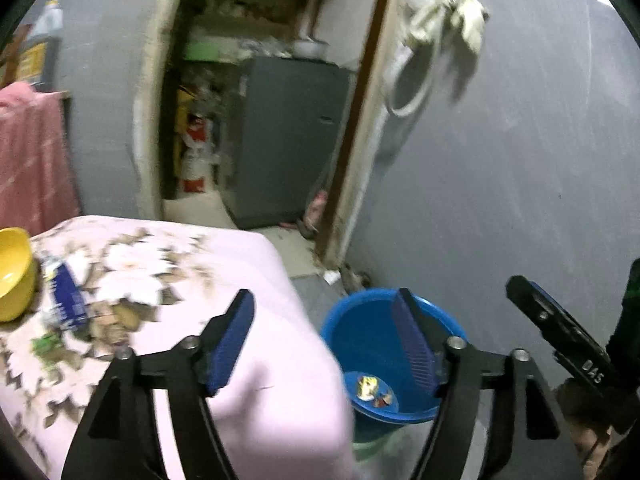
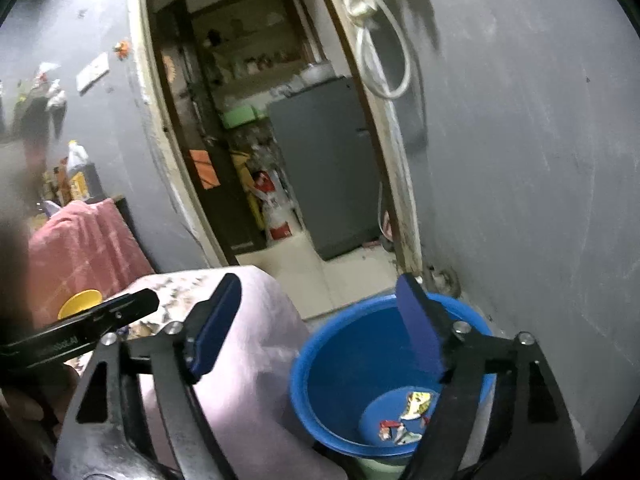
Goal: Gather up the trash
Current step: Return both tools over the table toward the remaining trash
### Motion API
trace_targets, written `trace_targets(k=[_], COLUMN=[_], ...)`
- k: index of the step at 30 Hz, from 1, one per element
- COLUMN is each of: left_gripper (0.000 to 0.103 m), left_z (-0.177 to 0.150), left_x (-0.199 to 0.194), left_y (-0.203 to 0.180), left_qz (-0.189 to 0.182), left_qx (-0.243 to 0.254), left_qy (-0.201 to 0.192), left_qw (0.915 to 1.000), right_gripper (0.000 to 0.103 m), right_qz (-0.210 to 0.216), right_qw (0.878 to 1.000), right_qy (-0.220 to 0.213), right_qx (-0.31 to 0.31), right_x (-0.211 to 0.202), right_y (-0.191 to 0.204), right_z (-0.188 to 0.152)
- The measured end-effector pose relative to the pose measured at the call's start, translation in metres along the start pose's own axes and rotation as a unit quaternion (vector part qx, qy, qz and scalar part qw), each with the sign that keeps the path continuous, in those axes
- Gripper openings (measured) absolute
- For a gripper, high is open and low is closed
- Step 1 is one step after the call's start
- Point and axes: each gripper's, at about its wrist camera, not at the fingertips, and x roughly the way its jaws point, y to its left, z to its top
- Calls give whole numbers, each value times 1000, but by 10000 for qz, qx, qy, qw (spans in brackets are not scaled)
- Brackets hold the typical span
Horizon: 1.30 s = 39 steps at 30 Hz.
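A blue bucket [image 1: 372, 332] stands on the floor beside the table, and colourful wrappers [image 1: 374, 390] lie at its bottom. My left gripper [image 1: 324, 312] is open and empty, spanning the table corner and the bucket rim. A blue wrapper [image 1: 66, 296] and a small green scrap [image 1: 46, 344] lie on the floral cloth at the left. In the right wrist view my right gripper [image 2: 320, 304] hangs open and empty above the bucket [image 2: 340, 352], with the wrappers [image 2: 408, 416] below its right finger.
The table's pink floral cloth [image 1: 248, 272] fills the lower left, with a yellow bowl [image 1: 14, 276] at its edge. A grey wall [image 1: 520, 160] rises right behind the bucket. A doorway with a grey fridge [image 1: 288, 136] lies ahead. A pink towel [image 2: 84, 244] hangs at the left.
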Motion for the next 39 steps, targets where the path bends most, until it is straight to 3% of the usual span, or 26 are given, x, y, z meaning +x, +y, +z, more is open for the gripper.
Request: trace_targets(k=[4, 8, 17, 28, 39], left_gripper=[82, 96, 101, 101, 101], left_z=[3, 2, -22, -67, -95], left_x=[-35, -74, -149, -195, -193], left_y=[23, 42, 76, 115, 143], left_qz=[227, 526, 1401, 2268, 2594], left_qx=[-260, -389, -336, -267, -261], left_qy=[-398, -758, -1561, -1900, -1727], left_qw=[9986, 9950, 9772, 9549, 9499], right_gripper=[103, 103, 103, 103, 103], right_qz=[190, 395, 824, 1137, 1350], right_qw=[9995, 9981, 9924, 9850, 9796], right_qy=[-192, -368, -719, -884, -276], right_qx=[-143, -293, -559, -947, -1464], right_x=[-13, -25, -48, -60, -28], right_y=[27, 56, 118, 186, 226], right_z=[3, 0, -17, -46, -81])
